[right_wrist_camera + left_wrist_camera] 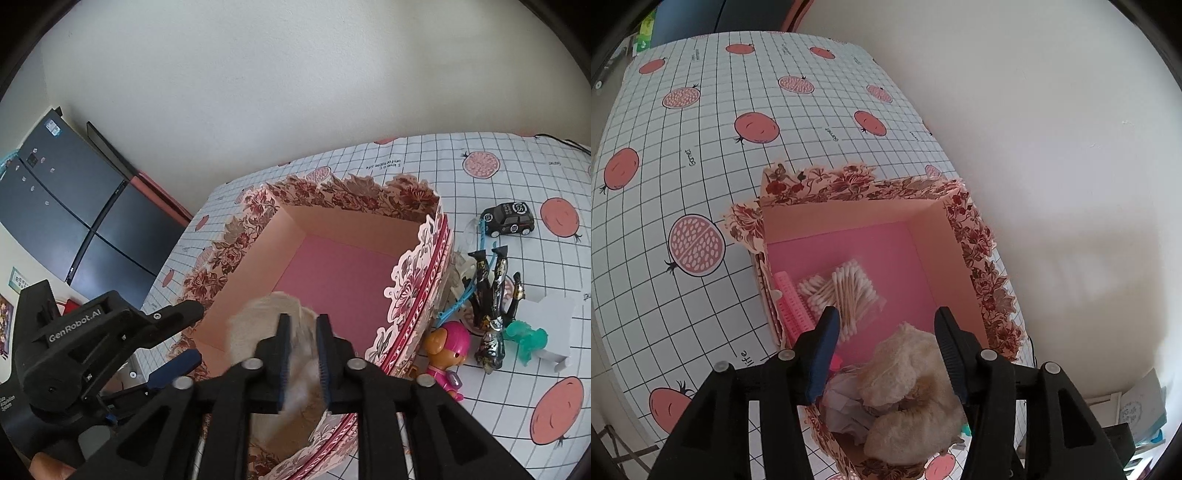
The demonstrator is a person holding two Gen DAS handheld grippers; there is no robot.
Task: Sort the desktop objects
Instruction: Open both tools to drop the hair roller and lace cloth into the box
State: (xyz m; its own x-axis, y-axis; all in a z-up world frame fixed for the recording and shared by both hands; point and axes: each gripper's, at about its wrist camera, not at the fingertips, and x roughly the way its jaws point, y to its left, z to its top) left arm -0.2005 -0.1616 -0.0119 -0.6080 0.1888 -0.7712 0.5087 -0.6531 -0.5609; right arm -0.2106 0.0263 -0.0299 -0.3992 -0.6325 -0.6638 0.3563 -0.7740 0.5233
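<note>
- Left claw [884, 347]: jaws apart, pitched steeply down over the square floral-edged cardboard box with pink floor [934, 236]; nothing pressed between the pads.
- Just below and between its fingers: cream fluffy fabric bundle [908, 373], lying in the box's near corner on crumpled white paper [846, 406] — probably just dropped in as sorted.
- Ahead of the left claw, on the box floor: clear bag of cotton swabs [846, 291] beside a pink ribbed plastic comb [792, 299].
- Right claw [303, 354]: jaws slightly parted, angled down over the same corner; fluffy bundle blurred between them, grip apparently loosened.
- Right of the right claw, on the pomegranate-print checked counter [498, 417]: black toy car [509, 219], pink-helmeted doll figure [448, 349], black-and-gold foil sachets [491, 295], translucent green plastic toy [528, 338] — seemingly unsorted.
</note>
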